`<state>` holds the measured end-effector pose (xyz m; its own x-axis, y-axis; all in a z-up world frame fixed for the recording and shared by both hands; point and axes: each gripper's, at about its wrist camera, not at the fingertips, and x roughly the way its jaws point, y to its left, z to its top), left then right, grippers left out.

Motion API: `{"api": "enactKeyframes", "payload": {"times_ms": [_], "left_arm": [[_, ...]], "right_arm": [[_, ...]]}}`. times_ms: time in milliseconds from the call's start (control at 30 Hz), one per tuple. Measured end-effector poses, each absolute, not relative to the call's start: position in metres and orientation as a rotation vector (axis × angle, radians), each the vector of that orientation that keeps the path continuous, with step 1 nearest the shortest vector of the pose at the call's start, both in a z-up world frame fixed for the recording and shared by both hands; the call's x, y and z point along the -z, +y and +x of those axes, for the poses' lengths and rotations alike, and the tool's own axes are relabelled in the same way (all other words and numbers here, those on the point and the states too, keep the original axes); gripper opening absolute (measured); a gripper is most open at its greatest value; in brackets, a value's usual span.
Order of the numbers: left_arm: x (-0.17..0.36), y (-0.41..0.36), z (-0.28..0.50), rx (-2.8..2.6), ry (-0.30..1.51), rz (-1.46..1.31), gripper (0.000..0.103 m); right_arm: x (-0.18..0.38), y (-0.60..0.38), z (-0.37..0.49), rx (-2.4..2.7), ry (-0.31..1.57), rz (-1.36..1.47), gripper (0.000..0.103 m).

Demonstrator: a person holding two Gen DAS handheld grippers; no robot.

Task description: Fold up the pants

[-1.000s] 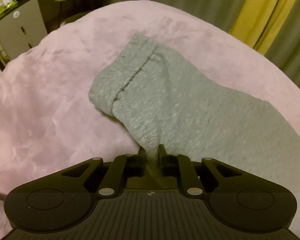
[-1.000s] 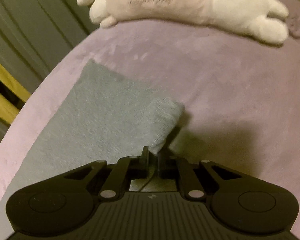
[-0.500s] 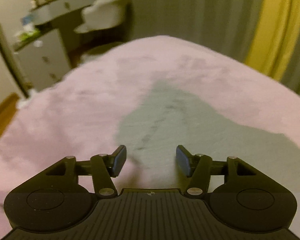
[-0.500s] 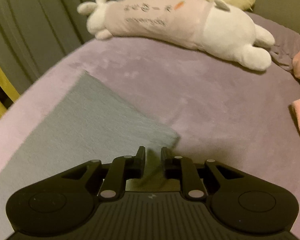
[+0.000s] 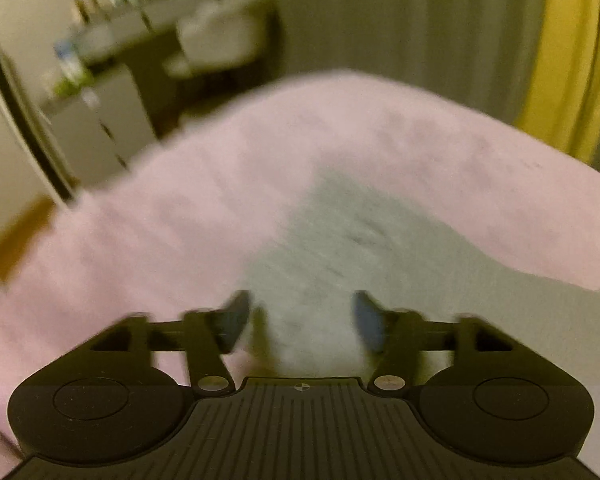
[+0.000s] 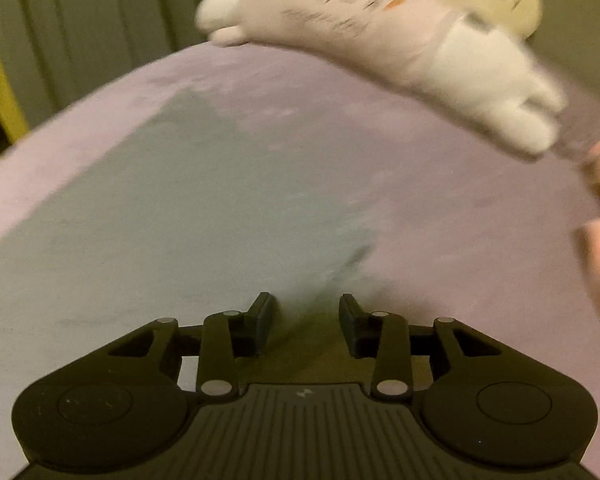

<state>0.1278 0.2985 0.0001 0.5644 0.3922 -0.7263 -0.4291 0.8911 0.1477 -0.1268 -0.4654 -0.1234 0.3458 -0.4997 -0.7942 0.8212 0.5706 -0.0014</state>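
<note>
One pair of grey pants [image 5: 352,248] lies flat on the pink blanket [image 5: 160,240]. Left gripper [image 5: 300,320]: jaws have just been opening, now wide apart above the fabric, nothing pinched. Right gripper [image 6: 304,316]: jaws have just been opening, gap empty, over the pants' corner. A plush rabbit [image 6: 400,40] lies beyond.

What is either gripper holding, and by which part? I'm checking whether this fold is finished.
Nothing is held. The left gripper and right gripper have just been opening; both stand open above the grey pants, pads clear of the cloth.
</note>
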Motion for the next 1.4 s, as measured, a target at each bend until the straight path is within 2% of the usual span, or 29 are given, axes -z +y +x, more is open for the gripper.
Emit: {"api": "enactKeyframes", "payload": {"times_ms": [167,333,467,533,700,800,833,867,900,967,1100,1167,1333,1400], "left_arm": [[0.006,0.323,0.101,-0.481,0.867,-0.09,0.08],[0.035,0.339,0.1,-0.453,0.946,-0.163,0.078],[0.042,0.347,0.12,-0.416,0.954,-0.224,0.067],[0.046,0.35,0.133,-0.385,0.973,-0.252,0.044],[0.028,0.336,0.14,-0.415,0.858,-0.151,0.042],[0.04,0.346,0.143,-0.46,0.903,-0.176,0.042],[0.046,0.349,0.143,-0.478,0.931,-0.182,0.044],[0.049,0.35,0.141,-0.491,0.934,-0.196,0.054],[0.046,0.35,0.138,-0.529,0.922,-0.185,0.074],[0.036,0.348,0.132,-0.622,0.895,-0.141,0.092],[0.015,0.334,0.124,-0.705,0.865,-0.102,0.09],[0.003,0.313,0.117,-0.772,0.788,0.034,0.095],[-0.013,0.265,0.115,-0.745,0.729,0.251,0.096],[-0.018,0.241,0.109,-0.662,0.727,0.229,0.096]], "right_arm": [[0.121,-0.46,-0.127,0.84,0.828,0.492,0.051],[0.123,-0.439,-0.105,0.763,0.857,0.479,0.055],[0.115,-0.421,-0.094,0.727,0.855,0.44,0.059],[0.113,-0.415,-0.095,0.729,0.86,0.429,0.059],[0.112,-0.42,-0.1,0.756,0.875,0.443,0.059],[0.116,-0.426,-0.105,0.77,0.873,0.474,0.059],[0.117,-0.43,-0.106,0.775,0.873,0.489,0.059],[0.118,-0.433,-0.108,0.78,0.873,0.504,0.059],[0.119,-0.437,-0.111,0.784,0.873,0.52,0.06],[0.119,-0.444,-0.118,0.794,0.867,0.53,0.063],[0.12,-0.458,-0.131,0.822,0.856,0.524,0.074],[0.123,-0.468,-0.138,0.828,0.856,0.563,0.077],[0.132,-0.492,-0.153,0.799,0.823,0.715,0.078],[0.136,-0.502,-0.155,0.798,0.804,0.753,0.078]]}}
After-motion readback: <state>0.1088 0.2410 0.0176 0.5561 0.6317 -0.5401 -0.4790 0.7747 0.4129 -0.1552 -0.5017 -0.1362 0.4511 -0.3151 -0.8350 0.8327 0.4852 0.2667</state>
